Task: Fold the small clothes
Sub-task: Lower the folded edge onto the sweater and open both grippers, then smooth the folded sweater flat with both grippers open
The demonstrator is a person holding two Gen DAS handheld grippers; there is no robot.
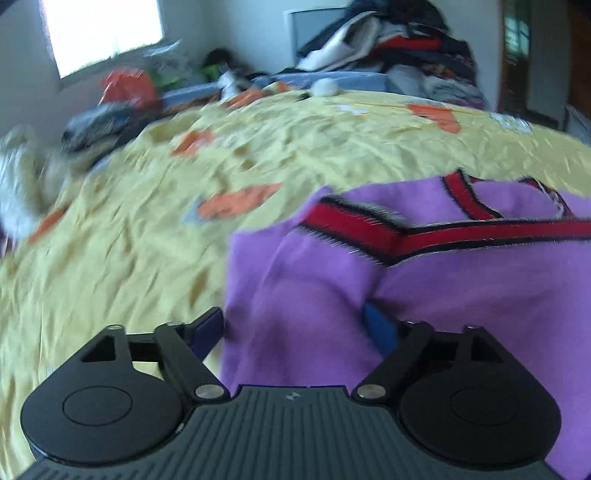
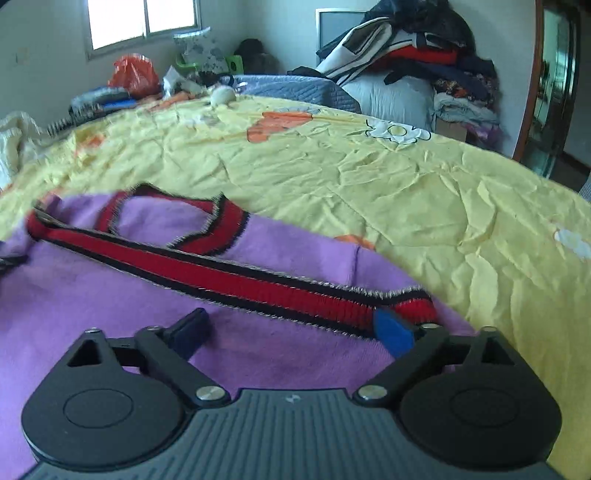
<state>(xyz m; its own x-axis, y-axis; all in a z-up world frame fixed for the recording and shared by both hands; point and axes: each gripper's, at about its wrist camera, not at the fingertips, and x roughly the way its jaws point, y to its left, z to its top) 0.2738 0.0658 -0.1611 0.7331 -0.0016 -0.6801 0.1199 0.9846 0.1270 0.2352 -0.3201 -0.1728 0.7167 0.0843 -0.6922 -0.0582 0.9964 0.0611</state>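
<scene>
On yellow bedsheet [image 2: 369,177]: purple sweater [image 2: 110,295] w/ red trim, spread flat.
Both my grippers, left gripper [image 1: 295,328] & right gripper [image 2: 291,328], jaws spread wide over sweater, pinching nothing.

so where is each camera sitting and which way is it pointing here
Left wrist: sits on the left gripper, angled down across the yellow bedspread at the purple garment's left part; only its own open fingers show.
Right wrist: sits on the right gripper, angled down over the garment's red trim; only its own open fingers show.
Shared: the garment, bedspread, window, orange bag and clothes pile; neither gripper grips anything.
</scene>
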